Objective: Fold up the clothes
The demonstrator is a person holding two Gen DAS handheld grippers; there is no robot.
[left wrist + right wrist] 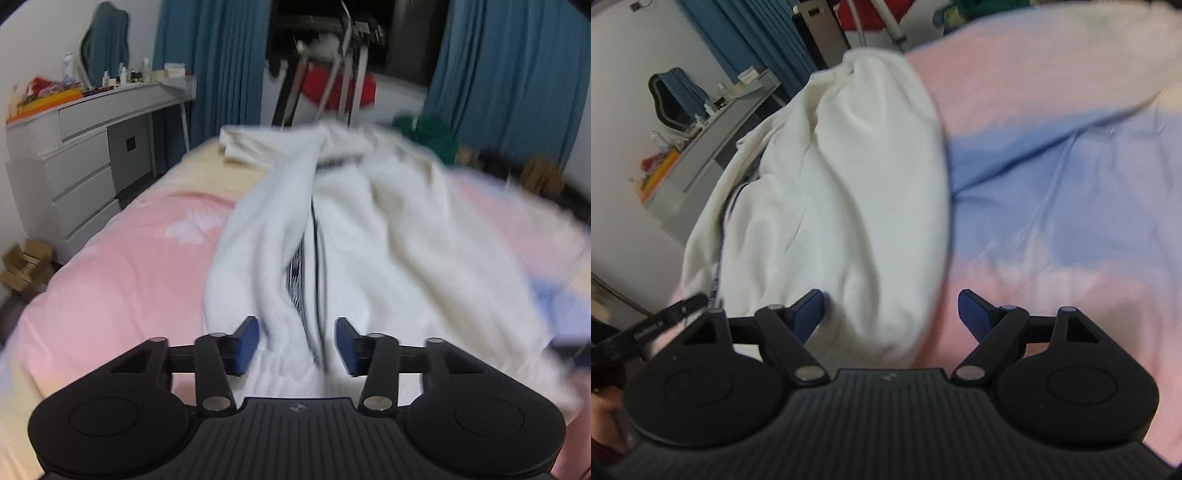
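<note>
A white garment [369, 240] lies crumpled lengthwise on the pink and blue bedspread [129, 277], with a dark striped lining showing in its middle crease. My left gripper [297, 345] sits low over its near end, jaws partly apart. Folds of the cloth lie between the blue pads [247, 343], which do not visibly pinch them. In the right wrist view the same garment [831, 184] runs away from my right gripper [890, 314]. That gripper is wide open over the garment's near right edge, half over cloth and half over the bedspread [1071, 221]. The left gripper's finger [679, 310] shows at the far left.
A grey dresser [81, 155] with bottles and clutter stands left of the bed, with a cardboard box [26, 262] on the floor beside it. Blue curtains [214, 55], a metal rack [332, 85] and green clothing [428, 133] are beyond the bed's far end.
</note>
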